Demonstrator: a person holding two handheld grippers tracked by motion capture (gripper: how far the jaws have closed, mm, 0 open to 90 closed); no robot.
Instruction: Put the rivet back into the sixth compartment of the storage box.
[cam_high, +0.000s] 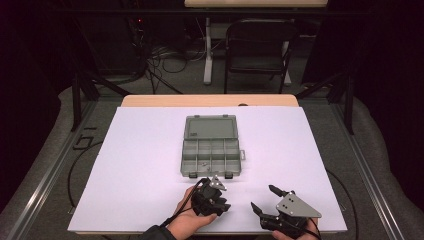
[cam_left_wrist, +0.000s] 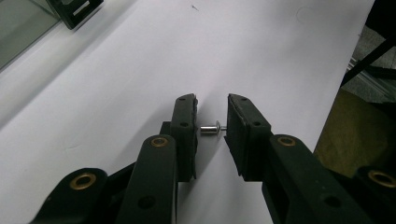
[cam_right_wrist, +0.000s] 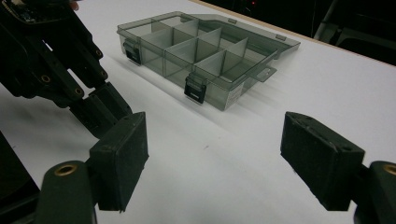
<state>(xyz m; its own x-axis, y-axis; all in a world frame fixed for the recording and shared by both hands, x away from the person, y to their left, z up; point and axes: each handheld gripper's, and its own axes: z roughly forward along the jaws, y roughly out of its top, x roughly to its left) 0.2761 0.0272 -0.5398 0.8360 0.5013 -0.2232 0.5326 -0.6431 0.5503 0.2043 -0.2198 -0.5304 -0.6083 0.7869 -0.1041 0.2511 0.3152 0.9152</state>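
I grip a small metal rivet (cam_left_wrist: 212, 129) between the pads of my left gripper (cam_left_wrist: 211, 122), just in front of the open compartment box (cam_high: 210, 146) on the white sheet (cam_high: 135, 165). My right gripper (cam_right_wrist: 212, 158), beside the left and nearer me than the box, gapes wide with nothing between its pads.

box (cam_high: 210, 149): no readable text
grippers: no markings legible
sheet (cam_high: 140, 165): blank, no print
brands, numbers, signs: none readable
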